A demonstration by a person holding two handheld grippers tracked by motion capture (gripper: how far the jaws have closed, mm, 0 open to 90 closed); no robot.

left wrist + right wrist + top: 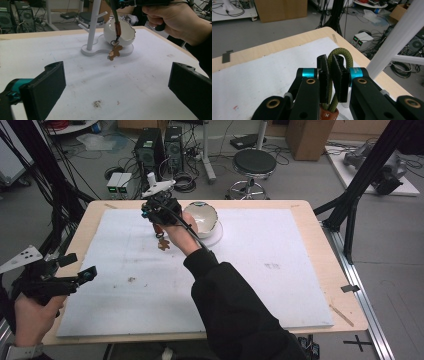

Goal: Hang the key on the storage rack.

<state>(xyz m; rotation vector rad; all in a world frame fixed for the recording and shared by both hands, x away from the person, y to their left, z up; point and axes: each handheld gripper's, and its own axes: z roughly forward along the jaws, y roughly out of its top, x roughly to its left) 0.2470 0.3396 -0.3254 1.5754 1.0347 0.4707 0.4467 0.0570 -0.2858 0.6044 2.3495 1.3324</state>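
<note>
The white mat (pixel 260 270) covers nearly the whole table (pixel 330 270), and the work sits at its far edge, where a white peg stand (pixel 93 25) rises from a flat base (pixel 100 50) shared with a white bowl (pixel 123 32). Your right gripper (pixel 331 78) is over there, its jaws pinched hard on the green cord loop (pixel 342 56) of a keychain (pixel 115 40); the loop arches free above the pads, which looks right for slipping it over a peg. Below the cord hang a brown leather sleeve (pixel 117 28), a metal ring and a small tan charm (pixel 114 52), dangling clear of the mat just in front of the bowl. Watch the bowl: it stands close beside the post, and the swinging charm could knock it. Your left gripper (pixel 117 85) waits at the near left corner, jaws spread wide with nothing between them, well apart from the stand.
</note>
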